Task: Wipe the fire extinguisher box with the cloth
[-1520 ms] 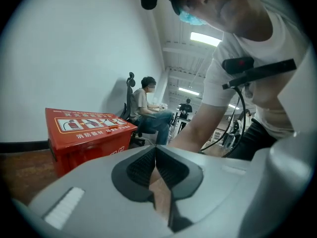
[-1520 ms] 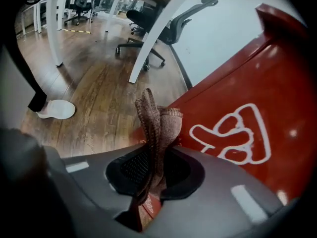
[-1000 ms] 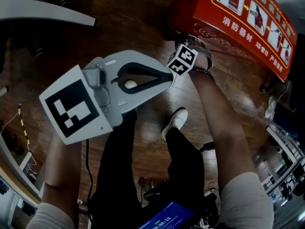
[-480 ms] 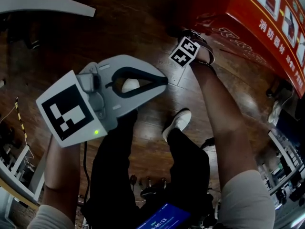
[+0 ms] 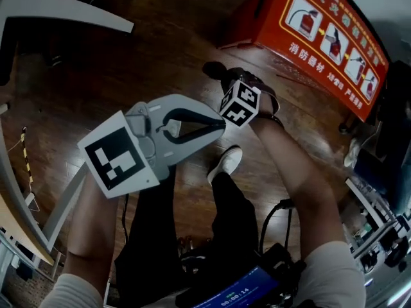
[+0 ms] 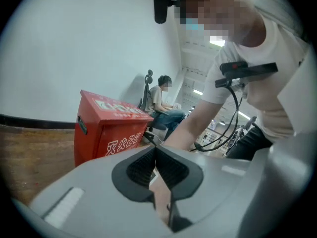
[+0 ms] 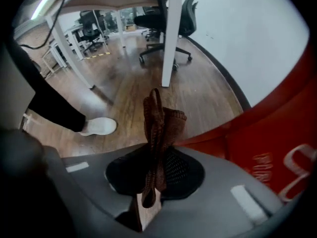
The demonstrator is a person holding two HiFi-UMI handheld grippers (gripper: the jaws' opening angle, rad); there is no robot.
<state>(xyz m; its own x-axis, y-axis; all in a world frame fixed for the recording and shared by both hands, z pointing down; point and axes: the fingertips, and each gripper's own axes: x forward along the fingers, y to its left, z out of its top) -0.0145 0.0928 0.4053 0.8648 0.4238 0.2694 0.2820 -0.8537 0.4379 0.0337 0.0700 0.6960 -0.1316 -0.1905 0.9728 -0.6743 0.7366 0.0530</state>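
The red fire extinguisher box [image 5: 321,37] stands on the wooden floor at the upper right of the head view. It also shows as a red box [image 6: 106,128] in the left gripper view and as a red box [image 7: 277,143] at the right edge of the right gripper view. My right gripper [image 7: 156,155] is shut on a brown knitted cloth [image 7: 158,128], which sticks up between its pads. In the head view that right gripper [image 5: 225,79] hovers left of the box's lower corner. My left gripper [image 5: 220,125] is shut with nothing in it, just below the right one.
A white desk leg [image 7: 171,33] and an office chair [image 7: 163,19] stand beyond the cloth by the white wall. My white shoe [image 5: 225,162] is on the floor below the grippers. A seated person [image 6: 161,100] is behind the box. A grey desk edge [image 5: 64,11] crosses the upper left.
The head view has swung, so more of the box's printed face shows. The right gripper with the cloth sits slightly lower and further from the box. The left gripper stays shut.
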